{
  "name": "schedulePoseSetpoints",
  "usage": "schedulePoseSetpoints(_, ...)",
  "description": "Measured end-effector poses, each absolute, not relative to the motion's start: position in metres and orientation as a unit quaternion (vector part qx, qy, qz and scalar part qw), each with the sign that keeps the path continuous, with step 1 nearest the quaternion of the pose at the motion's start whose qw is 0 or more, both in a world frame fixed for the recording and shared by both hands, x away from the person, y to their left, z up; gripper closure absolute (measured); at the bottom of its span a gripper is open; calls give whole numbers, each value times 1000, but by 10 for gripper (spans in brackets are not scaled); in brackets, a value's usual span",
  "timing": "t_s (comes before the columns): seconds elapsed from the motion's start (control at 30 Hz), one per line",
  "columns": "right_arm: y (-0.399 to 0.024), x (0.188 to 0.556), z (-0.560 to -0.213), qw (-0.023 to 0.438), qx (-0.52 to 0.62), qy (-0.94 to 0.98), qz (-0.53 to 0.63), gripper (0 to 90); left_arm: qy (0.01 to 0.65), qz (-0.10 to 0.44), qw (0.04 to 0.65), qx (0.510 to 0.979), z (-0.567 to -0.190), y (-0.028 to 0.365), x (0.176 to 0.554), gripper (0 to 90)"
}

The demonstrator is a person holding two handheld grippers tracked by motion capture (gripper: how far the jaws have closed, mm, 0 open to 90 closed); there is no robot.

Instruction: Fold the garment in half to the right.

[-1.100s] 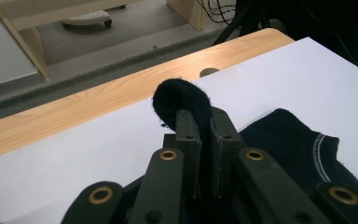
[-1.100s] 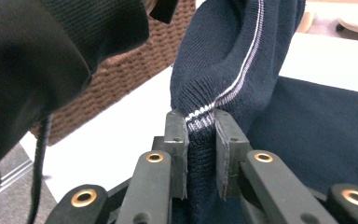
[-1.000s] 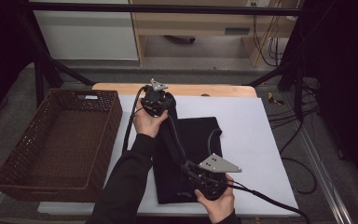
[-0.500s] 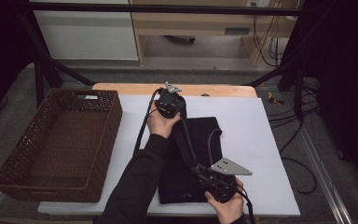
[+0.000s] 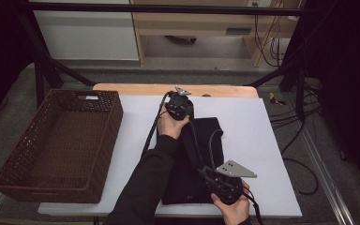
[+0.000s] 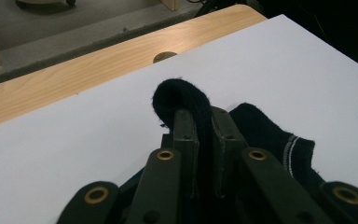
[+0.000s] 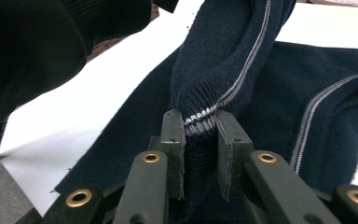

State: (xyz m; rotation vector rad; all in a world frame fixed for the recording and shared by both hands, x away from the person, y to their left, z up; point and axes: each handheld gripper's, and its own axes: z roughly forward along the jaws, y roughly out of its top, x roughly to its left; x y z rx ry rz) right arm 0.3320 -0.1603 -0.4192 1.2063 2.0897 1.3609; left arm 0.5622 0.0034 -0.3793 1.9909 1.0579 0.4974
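A dark knitted garment [image 5: 204,140] with thin white stripes lies lengthwise on the white table top [image 5: 262,154]. At its far end my left gripper [image 5: 180,104] is shut on a raised fold of the knit [image 6: 179,95], with cloth bulging above the closed jaws of that gripper [image 6: 204,119]. At the near end my right gripper [image 5: 212,176] is shut on the ribbed, striped hem. In the right gripper view the hem [image 7: 199,120] sits pinched between the jaws of the right gripper [image 7: 200,126], and the lifted cloth [image 7: 223,56] rises away from them.
A brown wicker basket [image 5: 56,140] stands on the left part of the table. A wooden strip [image 5: 136,88] runs along the far edge. Cables [image 5: 295,117] hang off the right side, and gripper cables trail over the garment.
My left gripper has moved rightward along the far end, carrying the fold with it. The right gripper has shifted slightly toward the near edge. Both stay shut on the cloth.
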Motion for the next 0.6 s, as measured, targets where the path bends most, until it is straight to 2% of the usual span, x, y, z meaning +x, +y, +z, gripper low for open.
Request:
schedulePoseSetpoints(0.1, -163, 333, -422, 189, 438, 740, 475, 728, 409, 198, 413, 789, -385, -5, 565, 761)
schedulePoseSetpoints(0.17, -170, 335, -426, 203, 451, 739, 458, 696, 401, 187, 433, 785, -388, -9, 566, 616)
schedulePoseSetpoints(0.23, -182, 336, -429, 232, 474, 731, 432, 661, 393, 174, 452, 782, -387, -8, 565, 530)
schedulePoseSetpoints(0.3, -198, 337, -428, 237, 501, 722, 414, 653, 391, 162, 461, 780, -384, -4, 562, 418)
schedulePoseSetpoints(0.47, -226, 340, -426, 235, 501, 712, 432, 485, 401, 149, 485, 763, -378, 22, 546, 269)
schedulePoseSetpoints(0.6, -233, 347, -424, 208, 478, 724, 452, 355, 401, 158, 490, 758, -379, 44, 530, 144)
